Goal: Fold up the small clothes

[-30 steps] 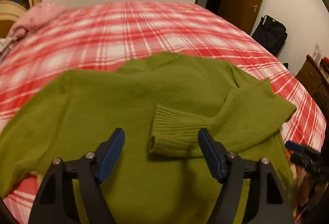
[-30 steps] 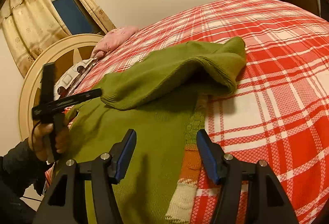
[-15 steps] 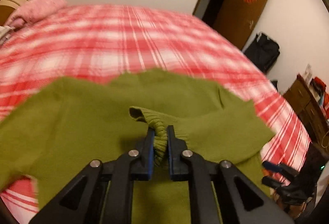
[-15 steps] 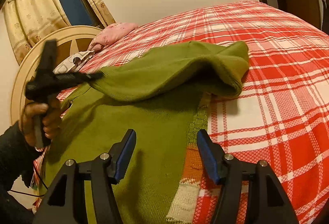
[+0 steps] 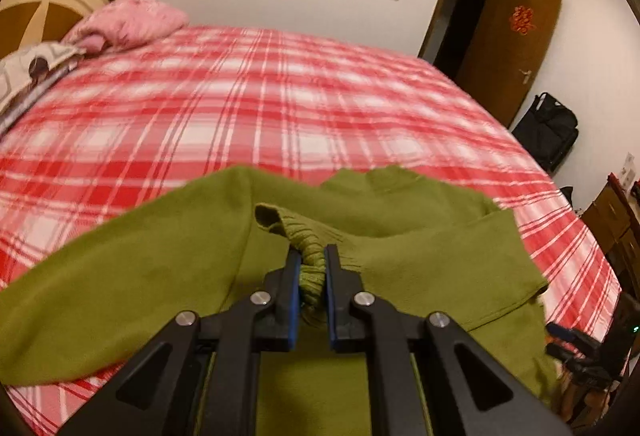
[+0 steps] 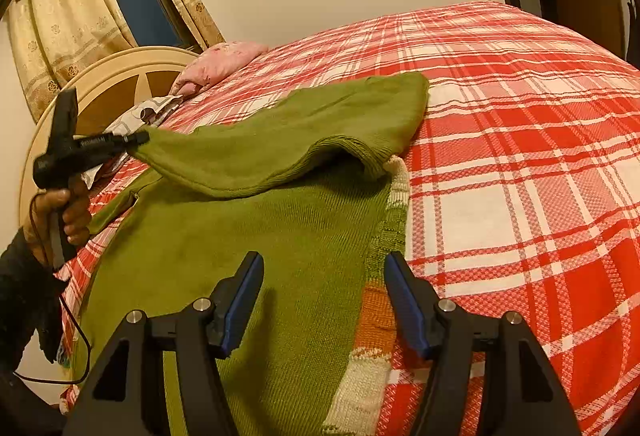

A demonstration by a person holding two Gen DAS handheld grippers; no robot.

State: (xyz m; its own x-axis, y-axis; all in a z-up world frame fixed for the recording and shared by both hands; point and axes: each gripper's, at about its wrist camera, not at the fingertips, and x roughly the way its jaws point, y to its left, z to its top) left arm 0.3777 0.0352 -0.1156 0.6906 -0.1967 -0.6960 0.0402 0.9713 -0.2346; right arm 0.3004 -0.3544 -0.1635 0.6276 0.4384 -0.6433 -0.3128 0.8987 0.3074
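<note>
We see the sweater [image 6: 248, 256] spread on the bed [image 6: 500, 140], its body near us and one sleeve [image 6: 256, 156] raised across it. The left gripper [image 5: 313, 278] holds the cuff [image 5: 310, 256] above the body. The right gripper [image 6: 323, 296] hangs over the hem [image 6: 378, 312] at the sweater's right edge, touching nothing. A pillow [image 5: 132, 20] lies at the bed's far left, against the headboard [image 6: 108, 84]. Behind the headboard hang curtains [image 6: 64, 20]. A door [image 5: 508, 44] stands beyond the bed's right corner, with a bag [image 5: 548, 130] on the floor beside it.
</note>
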